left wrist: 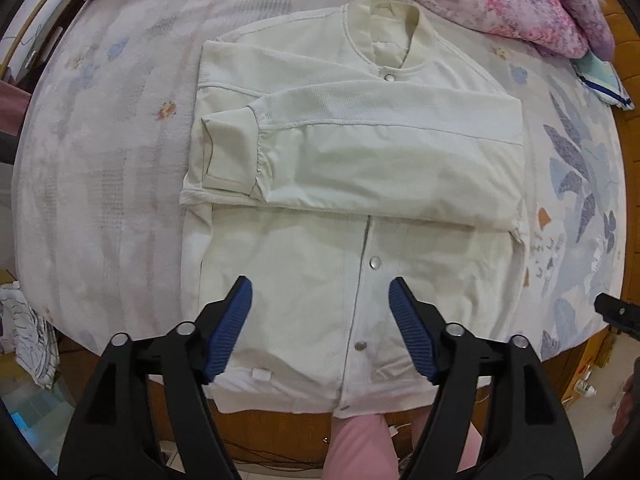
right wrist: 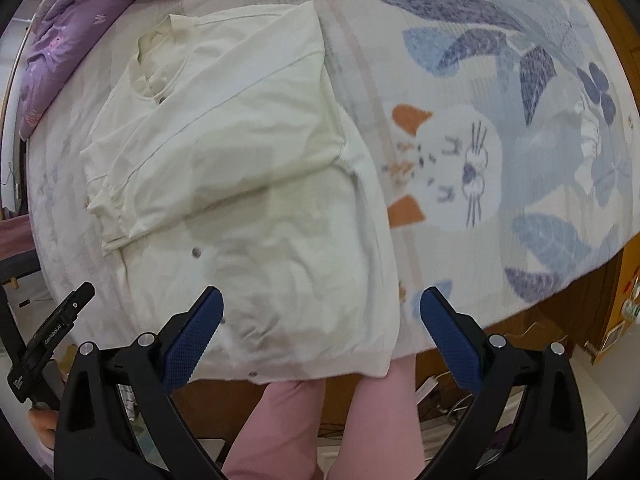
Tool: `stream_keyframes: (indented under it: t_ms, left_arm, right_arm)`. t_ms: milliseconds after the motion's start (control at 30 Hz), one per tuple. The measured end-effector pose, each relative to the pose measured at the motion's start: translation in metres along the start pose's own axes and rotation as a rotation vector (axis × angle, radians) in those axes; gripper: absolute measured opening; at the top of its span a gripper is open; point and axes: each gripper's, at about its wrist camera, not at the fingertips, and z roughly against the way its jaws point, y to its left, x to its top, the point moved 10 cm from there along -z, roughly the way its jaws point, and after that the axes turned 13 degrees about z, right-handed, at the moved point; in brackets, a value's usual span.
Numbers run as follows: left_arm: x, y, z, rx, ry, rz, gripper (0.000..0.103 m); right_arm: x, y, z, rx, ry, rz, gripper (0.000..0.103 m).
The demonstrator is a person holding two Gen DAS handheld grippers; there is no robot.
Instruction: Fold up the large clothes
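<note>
Cream jacket [left wrist: 352, 168] flat on bed [left wrist: 120, 168], sleeves folded across | my left tongs [left wrist: 320, 300] released | my right tongs [right wrist: 320, 308] released, empty

I see a bed [left wrist: 100, 160] covered by a pale bedspread [right wrist: 460, 60] printed with blue leaves, orange patches and a white rabbit [right wrist: 472, 168]. At the far end lies a bunched quilt [left wrist: 520, 4] in pink and purple floral fabric, with a small teal-and-blue cloth item [left wrist: 604, 80] just beside it. Below the near edge I note the wooden bed frame [right wrist: 520, 332], a crumpled patterned cloth [left wrist: 32, 340] at lower left, and cables on the floor [right wrist: 452, 404].
</note>
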Motion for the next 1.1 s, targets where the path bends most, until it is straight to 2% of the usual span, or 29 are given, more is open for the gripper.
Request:
stream_keyframes:
  t_ms: [67, 133, 300, 433, 533, 600, 667, 867, 1100]
  left_arm:
    - [-0.007, 0.002, 0.010, 0.014, -0.011, -0.005, 0.085]
    - [-0.014, 0.006, 0.021, 0.038, -0.018, -0.002, 0.089]
    - [-0.029, 0.017, 0.045, 0.062, -0.041, 0.036, 0.089]
    - [-0.041, 0.015, 0.066, 0.043, -0.069, 0.073, 0.089]
    - [-0.051, 0.013, 0.079, 0.057, -0.084, 0.094, 0.089]
    - [-0.058, 0.009, 0.089, 0.041, -0.088, 0.102, 0.089]
    - [-0.064, 0.006, 0.095, 0.058, -0.088, 0.106, 0.089]
    - [-0.072, 0.009, 0.114, 0.096, -0.110, 0.118, 0.089]
    - [-0.063, 0.018, 0.125, 0.121, -0.126, 0.126, 0.089]
  right_arm:
    - [-0.007, 0.004, 0.005, 0.018, -0.008, -0.003, 0.095]
    - [-0.015, 0.009, 0.010, 0.033, -0.010, 0.001, 0.095]
    - [-0.031, 0.020, 0.027, 0.066, -0.024, 0.038, 0.095]
    - [-0.034, 0.025, 0.043, 0.087, -0.056, 0.085, 0.095]
    - [-0.033, 0.030, 0.056, 0.040, -0.095, 0.174, 0.095]
    - [-0.035, 0.035, 0.060, 0.072, -0.100, 0.199, 0.095]
    - [-0.034, 0.039, 0.065, 0.103, -0.119, 0.209, 0.095]
    - [-0.030, 0.051, 0.082, 0.154, -0.144, 0.256, 0.095]
    - [-0.014, 0.061, 0.105, 0.189, -0.190, 0.257, 0.095]
